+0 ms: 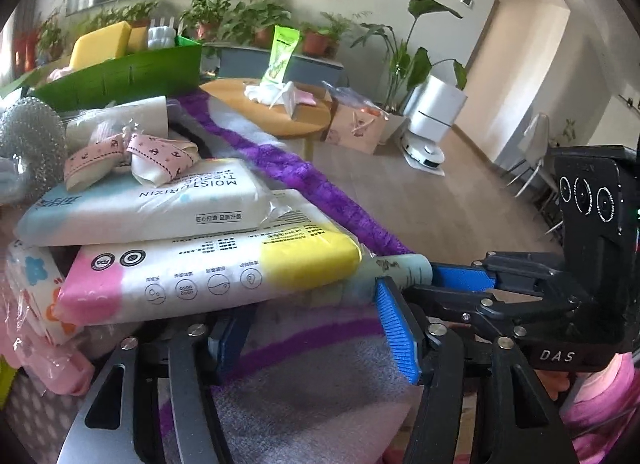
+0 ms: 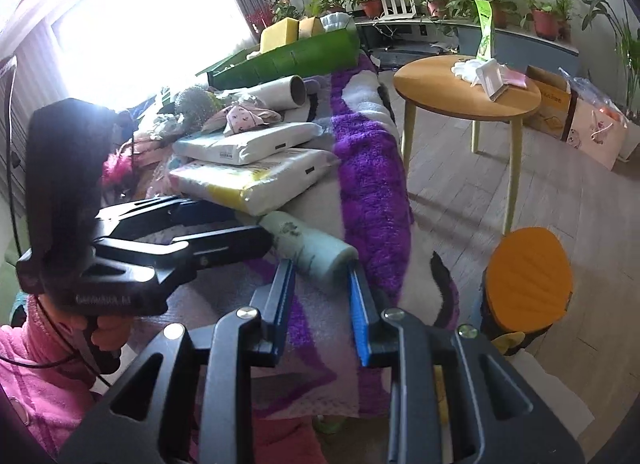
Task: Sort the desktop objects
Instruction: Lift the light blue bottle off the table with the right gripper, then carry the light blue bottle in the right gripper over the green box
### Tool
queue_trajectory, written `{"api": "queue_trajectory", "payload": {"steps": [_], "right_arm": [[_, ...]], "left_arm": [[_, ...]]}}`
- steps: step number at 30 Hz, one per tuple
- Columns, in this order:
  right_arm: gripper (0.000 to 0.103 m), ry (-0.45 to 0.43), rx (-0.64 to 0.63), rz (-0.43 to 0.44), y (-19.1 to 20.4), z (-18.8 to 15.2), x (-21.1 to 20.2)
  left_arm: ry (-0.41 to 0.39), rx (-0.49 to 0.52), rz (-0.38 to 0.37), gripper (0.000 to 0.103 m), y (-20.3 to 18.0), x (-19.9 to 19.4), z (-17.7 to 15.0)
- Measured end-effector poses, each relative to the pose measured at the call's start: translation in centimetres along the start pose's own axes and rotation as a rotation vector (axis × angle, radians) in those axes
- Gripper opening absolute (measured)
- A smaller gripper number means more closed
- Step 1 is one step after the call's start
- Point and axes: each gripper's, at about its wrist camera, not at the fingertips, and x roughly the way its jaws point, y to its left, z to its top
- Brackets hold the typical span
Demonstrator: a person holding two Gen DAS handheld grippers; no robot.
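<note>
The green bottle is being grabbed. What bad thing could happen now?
1. The right gripper pinches only the end of the bottle, so it might slip or swing loose when lifted.
2. The yellow tissue pack overhangs the bottle's other end, with another pack stacked on top. Pulling the bottle out could tip both.
3. All this sits near the blanket's edge, so anything dropped may land on the floor.

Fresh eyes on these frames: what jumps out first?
The stack of tissue packs on the purple-patterned blanket, topped with pink ribbon. In front, both tools meet at a pale green bottle: the right tool sits at its end, the left tool alongside.
</note>
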Motion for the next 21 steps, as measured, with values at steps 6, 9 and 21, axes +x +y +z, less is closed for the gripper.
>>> {"api": "queue_trajectory", "payload": {"steps": [6, 9, 21], "right_arm": [[0.027, -0.004, 0.021, -0.002, -0.2, 0.1, 0.0], [0.028, -0.003, 0.016, -0.004, 0.0, 0.2, 0.0], [0.029, 0.029, -0.059, 0.014, 1.9, 0.2, 0.3]], "left_arm": [[0.018, -0.001, 0.012, 0.051, -0.3, -0.9, -0.6], [0.028, 0.017, 0.042, 0.051, -1.0, -1.2, -1.0], [0.038, -0.064, 0.110, 0.051, -0.3, -2.4, -2.1]]}}
